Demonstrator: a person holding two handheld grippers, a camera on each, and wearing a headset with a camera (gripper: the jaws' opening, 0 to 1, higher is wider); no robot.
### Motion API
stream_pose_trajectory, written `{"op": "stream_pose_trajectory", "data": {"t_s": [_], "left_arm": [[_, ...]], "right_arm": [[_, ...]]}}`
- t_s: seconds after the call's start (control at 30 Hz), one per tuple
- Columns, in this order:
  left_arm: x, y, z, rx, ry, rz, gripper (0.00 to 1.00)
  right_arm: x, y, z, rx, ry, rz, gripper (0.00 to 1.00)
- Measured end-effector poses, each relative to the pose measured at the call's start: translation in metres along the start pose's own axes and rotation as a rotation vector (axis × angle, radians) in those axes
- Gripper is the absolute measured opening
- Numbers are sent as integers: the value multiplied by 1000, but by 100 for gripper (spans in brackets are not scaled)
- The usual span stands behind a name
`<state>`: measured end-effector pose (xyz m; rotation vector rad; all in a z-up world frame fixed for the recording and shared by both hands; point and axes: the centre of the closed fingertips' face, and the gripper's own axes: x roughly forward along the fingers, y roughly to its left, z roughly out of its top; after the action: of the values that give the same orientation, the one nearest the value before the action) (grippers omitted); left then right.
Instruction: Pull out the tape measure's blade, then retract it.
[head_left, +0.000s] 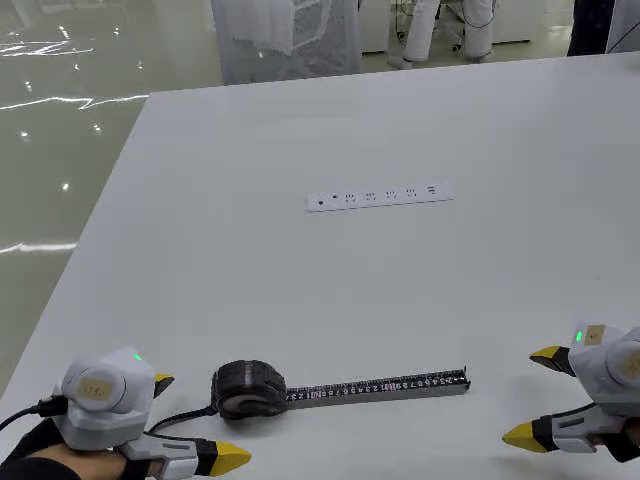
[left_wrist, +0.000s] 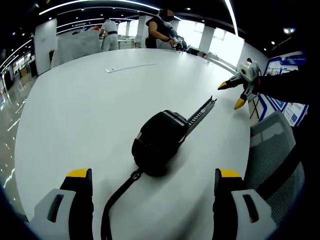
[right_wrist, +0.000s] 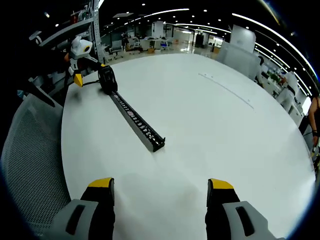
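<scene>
The left gripper (head_left: 200, 420) is being held with fingers apart, with the black tape measure (head_left: 248, 389) lying untouched just ahead of them. Its blade (head_left: 378, 387) is being shown pulled out, numerals too small to read, ending well short of the right gripper (head_left: 530, 394), whose fingers are likewise spread. Open white table (head_left: 300, 280) is being left beyond both.

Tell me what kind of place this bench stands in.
Probably a large open-plan lab or workshop hall: a broad white table with a power strip on it, a glossy floor, long ceiling light strips, and other people standing farther off.
</scene>
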<state>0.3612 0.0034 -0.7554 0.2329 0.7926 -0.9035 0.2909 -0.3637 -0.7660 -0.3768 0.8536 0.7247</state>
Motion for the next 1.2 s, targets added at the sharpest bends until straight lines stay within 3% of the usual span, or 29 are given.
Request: {"op": "stream_pose_trajectory", "data": {"t_s": [0.27,0.43,0.5,0.63,0.9,1.2], "left_arm": [[-20,15,-5,-1,-63,61,99],[-37,14,-4,-30,-144,44,99],[-40,12,-10,-14,-143,45,99],[-43,25,-26,-7,-73,114,99],[-57,26,-21,-16,-116,105,99],[-67,36,-18,-32,-137,145,99]], "right_arm": [[-22,0,-9,42,-47,-46,85],[-31,-2,-21,61,-47,-70,89],[-36,-3,-22,70,-54,-82,92],[-44,2,-17,87,-68,-93,99],[-48,-2,-16,88,-82,-119,99],[-48,-6,-21,95,-73,-128,99]]}}
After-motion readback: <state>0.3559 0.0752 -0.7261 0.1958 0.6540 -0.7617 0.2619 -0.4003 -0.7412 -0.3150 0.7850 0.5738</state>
